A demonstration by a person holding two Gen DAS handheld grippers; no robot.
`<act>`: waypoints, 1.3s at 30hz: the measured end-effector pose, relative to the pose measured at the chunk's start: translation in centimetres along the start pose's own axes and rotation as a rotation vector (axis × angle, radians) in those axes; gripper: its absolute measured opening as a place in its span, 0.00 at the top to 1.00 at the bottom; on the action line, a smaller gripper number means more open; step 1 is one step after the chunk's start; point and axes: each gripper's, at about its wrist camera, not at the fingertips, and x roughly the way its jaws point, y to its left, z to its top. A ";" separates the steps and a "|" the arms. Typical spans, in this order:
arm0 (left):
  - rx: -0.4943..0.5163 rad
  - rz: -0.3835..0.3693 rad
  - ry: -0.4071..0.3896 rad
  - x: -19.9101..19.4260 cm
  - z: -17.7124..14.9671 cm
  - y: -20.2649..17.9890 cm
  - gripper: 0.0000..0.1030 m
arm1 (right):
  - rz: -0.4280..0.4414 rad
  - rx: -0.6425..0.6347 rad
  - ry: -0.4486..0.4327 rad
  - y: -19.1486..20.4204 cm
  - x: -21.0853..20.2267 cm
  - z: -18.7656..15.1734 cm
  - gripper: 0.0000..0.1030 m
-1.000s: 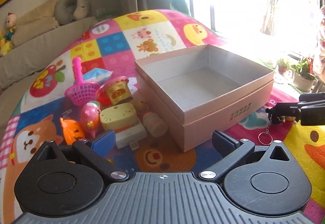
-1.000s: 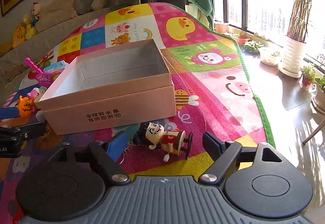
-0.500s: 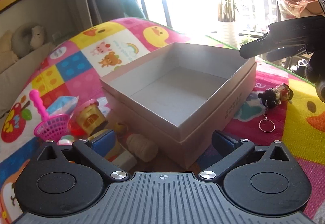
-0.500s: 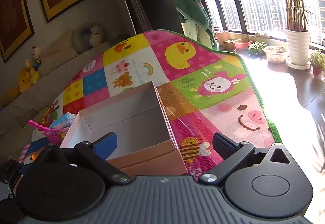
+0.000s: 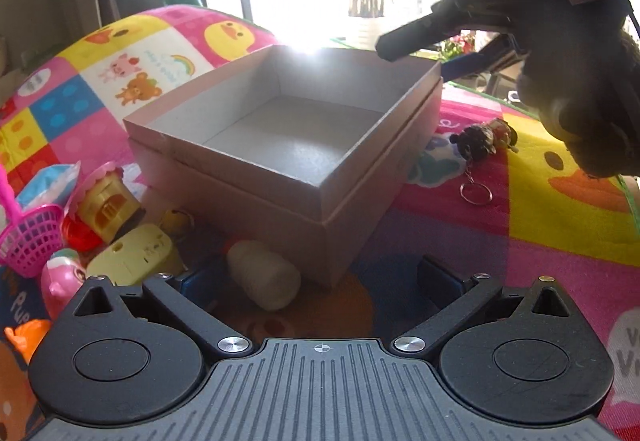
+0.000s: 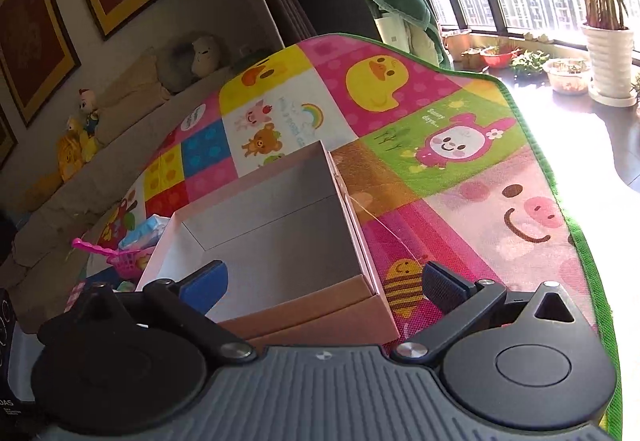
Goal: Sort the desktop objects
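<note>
An empty pink cardboard box sits on a colourful play mat. My left gripper is open, low in front of the box's near corner, with a small white bottle lying on the mat between its fingers, untouched. My right gripper hovers above the box; its jaws are opening and nothing is between them. The left wrist view shows the right gripper over the box's far right corner. A doll keychain lies on the mat to the right of the box.
Left of the box lie several toys: a pink basket, a yellow house toy, a pale yellow toy, a pink figure and a blue packet. The mat's green edge borders a dark floor with potted plants.
My right gripper let go of the doll keychain, rose and swung over the box with its jaws spreading wider. My left gripper sank and turned toward the box's near corner and the bottle.
</note>
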 end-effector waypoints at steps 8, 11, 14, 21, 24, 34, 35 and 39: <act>-0.147 0.169 -0.032 -5.9 -3.0 -0.5 0.00 | 0.086 -0.024 0.039 3.9 2.2 -0.2 0.00; -0.200 0.267 -0.033 -6.7 -3.3 -0.3 0.00 | 0.110 -0.075 0.057 5.5 2.7 -0.6 0.00; -0.268 0.342 -0.024 -6.9 -3.2 0.5 0.00 | 0.108 -0.126 0.032 6.3 1.8 -0.7 0.00; -0.357 0.313 -0.054 -5.5 -2.0 1.2 0.00 | -0.077 -0.301 -0.050 4.6 -3.4 -2.2 0.00; -0.376 0.330 -0.032 -4.1 -1.5 1.3 0.00 | -0.142 -0.350 -0.004 3.0 -4.5 -4.1 0.00; -0.395 0.371 -0.034 -4.6 -1.8 -1.1 0.00 | -0.205 -0.274 0.101 1.6 -2.7 -6.0 0.01; -0.418 0.381 -0.032 -4.8 -1.9 -1.0 0.00 | -0.206 -0.268 0.107 1.7 -2.4 -6.1 0.02; -0.489 0.421 -0.016 -4.9 -2.2 -0.4 0.00 | -0.200 -0.265 0.129 2.1 -1.7 -6.4 0.21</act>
